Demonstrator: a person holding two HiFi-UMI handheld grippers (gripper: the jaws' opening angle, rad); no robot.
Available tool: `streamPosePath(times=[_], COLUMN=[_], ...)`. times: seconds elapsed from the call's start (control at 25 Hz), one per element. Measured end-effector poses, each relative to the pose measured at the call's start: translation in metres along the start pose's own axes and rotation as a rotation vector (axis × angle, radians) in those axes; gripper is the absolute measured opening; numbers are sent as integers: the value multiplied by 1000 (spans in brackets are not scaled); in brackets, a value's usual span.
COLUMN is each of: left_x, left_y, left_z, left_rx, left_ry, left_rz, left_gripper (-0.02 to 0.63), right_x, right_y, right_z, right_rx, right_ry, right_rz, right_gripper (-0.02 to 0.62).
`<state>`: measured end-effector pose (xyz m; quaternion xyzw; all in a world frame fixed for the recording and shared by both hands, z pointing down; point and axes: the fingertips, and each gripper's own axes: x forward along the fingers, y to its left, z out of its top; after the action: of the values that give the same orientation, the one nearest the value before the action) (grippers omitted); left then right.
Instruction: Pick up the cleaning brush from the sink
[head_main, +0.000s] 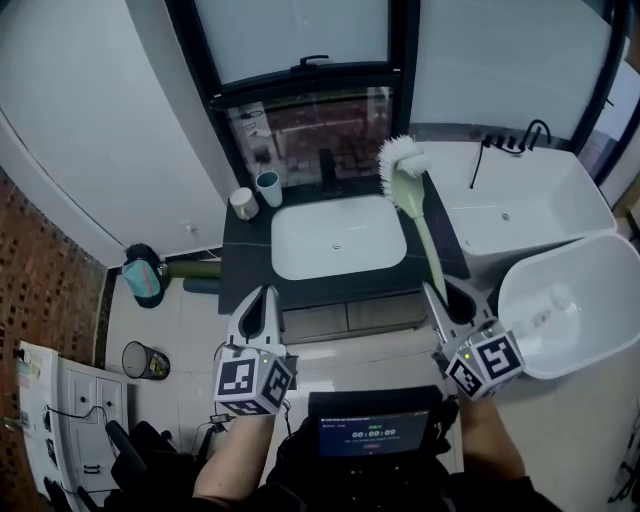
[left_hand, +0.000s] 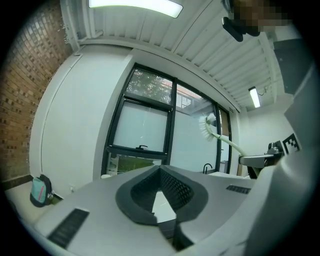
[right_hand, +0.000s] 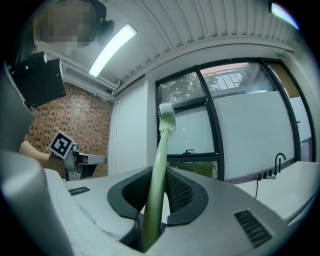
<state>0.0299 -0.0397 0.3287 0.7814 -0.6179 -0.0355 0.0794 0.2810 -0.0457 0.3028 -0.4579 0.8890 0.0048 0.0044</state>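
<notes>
The cleaning brush (head_main: 402, 162) has a white bristle head and a long pale green handle (right_hand: 156, 186). It is held up in the air above the right end of the white sink (head_main: 300, 262), head uppermost. My right gripper (head_main: 445, 298) is shut on the lower end of the handle, which runs up between its pads. In the right gripper view the bristle head (right_hand: 166, 116) stands against the window. My left gripper (head_main: 262, 305) hangs in front of the sink cabinet, shut with nothing in it. In the left gripper view the brush (left_hand: 208, 126) shows at the right.
Two cups (head_main: 243, 203) stand on the dark counter (head_main: 243, 250) left of the black tap (head_main: 327, 165). A white bathtub (head_main: 520, 210) lies to the right, a white bowl (head_main: 575, 310) nearer. A small bin (head_main: 147, 360) and a teal object (head_main: 145, 280) are on the floor at left.
</notes>
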Motion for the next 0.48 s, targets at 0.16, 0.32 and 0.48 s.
streamPosePath(times=[0.16, 0.32, 0.48], left_x=[-8, -22, -32], left_y=[-16, -15, 0], left_z=[-11, -15, -20], left_rx=[13, 22, 6], left_ry=[24, 29, 40], left_rz=[-9, -43, -46], left_gripper=[0, 0, 0], right_x=[-12, -14, -9], right_y=[-1, 3, 11], right_z=[-9, -12, -16], right_rx=[-17, 29, 23], right_ry=[-20, -49, -42], right_rz=[-1, -54, -69], right_gripper=[38, 38, 38])
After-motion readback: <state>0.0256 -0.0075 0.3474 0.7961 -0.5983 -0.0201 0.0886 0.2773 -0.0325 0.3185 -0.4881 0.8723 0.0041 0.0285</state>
